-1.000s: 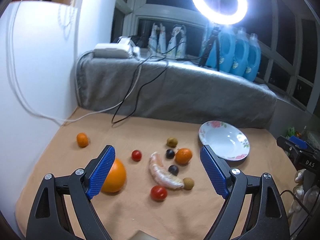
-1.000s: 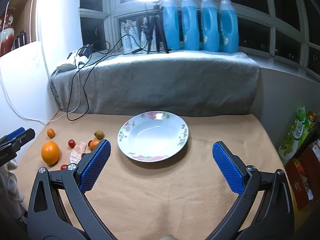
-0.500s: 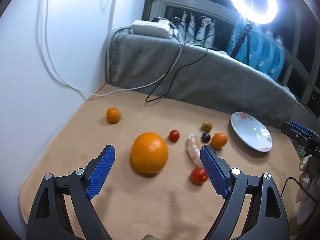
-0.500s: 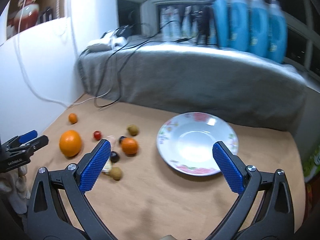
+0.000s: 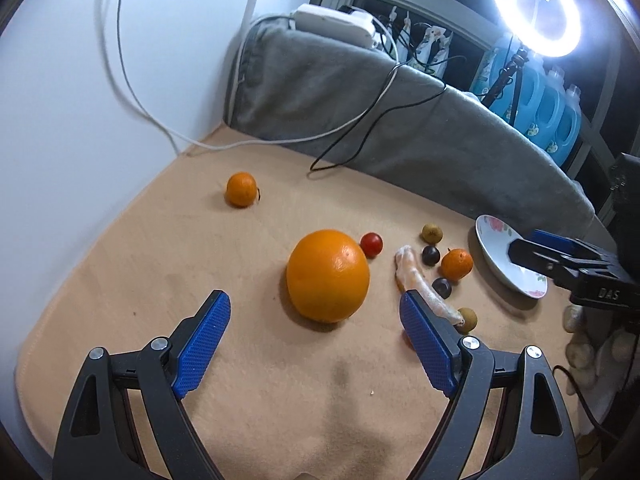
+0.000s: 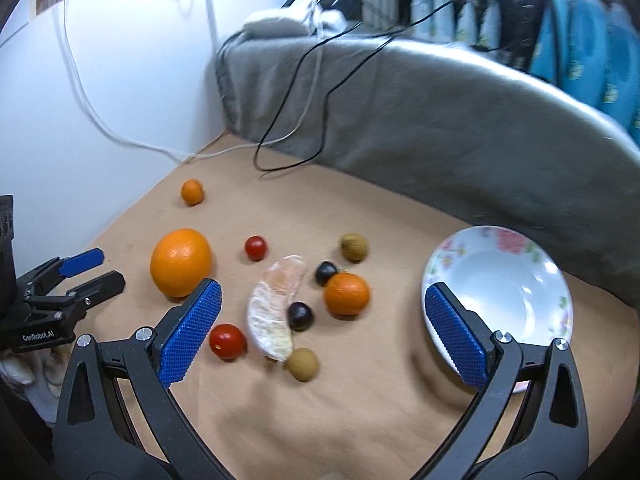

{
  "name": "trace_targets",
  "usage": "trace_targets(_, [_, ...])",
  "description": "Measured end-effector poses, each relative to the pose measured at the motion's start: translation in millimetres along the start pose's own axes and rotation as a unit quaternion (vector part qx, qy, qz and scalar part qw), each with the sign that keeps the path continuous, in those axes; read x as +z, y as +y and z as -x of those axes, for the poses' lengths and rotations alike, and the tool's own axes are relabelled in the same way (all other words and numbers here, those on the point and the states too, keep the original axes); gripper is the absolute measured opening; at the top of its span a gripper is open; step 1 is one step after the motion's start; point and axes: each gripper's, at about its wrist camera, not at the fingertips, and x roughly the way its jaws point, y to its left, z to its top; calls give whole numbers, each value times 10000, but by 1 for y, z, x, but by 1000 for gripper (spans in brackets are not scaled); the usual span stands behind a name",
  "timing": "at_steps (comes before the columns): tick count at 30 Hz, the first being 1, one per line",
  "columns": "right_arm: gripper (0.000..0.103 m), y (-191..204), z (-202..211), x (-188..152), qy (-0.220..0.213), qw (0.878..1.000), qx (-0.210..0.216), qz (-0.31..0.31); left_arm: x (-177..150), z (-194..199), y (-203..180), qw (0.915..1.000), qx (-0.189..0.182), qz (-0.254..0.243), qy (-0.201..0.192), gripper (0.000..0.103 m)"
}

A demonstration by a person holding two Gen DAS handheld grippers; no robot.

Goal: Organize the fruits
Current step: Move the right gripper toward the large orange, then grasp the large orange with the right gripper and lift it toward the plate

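Observation:
A large orange (image 5: 328,276) lies on the tan mat just ahead of my open, empty left gripper (image 5: 316,316); it also shows in the right wrist view (image 6: 180,262). A peeled pomelo segment (image 6: 274,312), a tangerine (image 6: 346,294), two cherry tomatoes (image 6: 227,341) (image 6: 255,247), dark grapes (image 6: 300,315) and longans (image 6: 303,364) lie clustered before my open, empty right gripper (image 6: 324,320). A small tangerine (image 5: 241,189) lies apart at far left. The flowered white plate (image 6: 554,268) stands empty at the right.
A white wall (image 5: 80,100) bounds the left side. A grey-covered ledge (image 5: 400,128) with cables (image 5: 360,136) runs along the back. A ring light (image 5: 536,8) and blue bottles (image 5: 556,116) stand behind it.
Both grippers have swung left and nearer to the fruit. The large orange now sits centred between the left fingers. The right view now faces the fruit cluster, with the plate at its right.

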Motion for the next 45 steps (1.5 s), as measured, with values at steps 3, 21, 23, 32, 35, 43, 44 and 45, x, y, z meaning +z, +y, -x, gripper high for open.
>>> trace_targets(3, [103,4,-14,6,207,9995,224,-19,-1,-4,3,9999,-52,45,82,86])
trace_targets(21, [97,44,-98,31,1366,9747,1712,-458,-1,-39,13,9950,-701,412,574,72])
trace_targets(23, [97,47,-104,30,1429,9714,1819,-534,-1,-42,13,9943,-760,443,601,71])
trace_targets(32, [87,61,-125,30,1695,9584,2179,-725,1,-52,13,9929,-832,509,675,68])
trace_targets(35, [83,64,-130,30,1765,9537,2298,-813,0,-54,14,9923,-855,548,707,67])
trace_targets(43, [74,72,-139,27,1950,9437,2511,-913,0,-59,15,9907,-928,623,771,60])
trace_targets(44, [72,73,-140,27,1954,9432,2523,-918,0,-59,15,9905,-954,615,770,58])
trace_targets(45, [71,75,-141,28,1963,9426,2539,-927,0,-59,14,9906,-965,598,768,57])
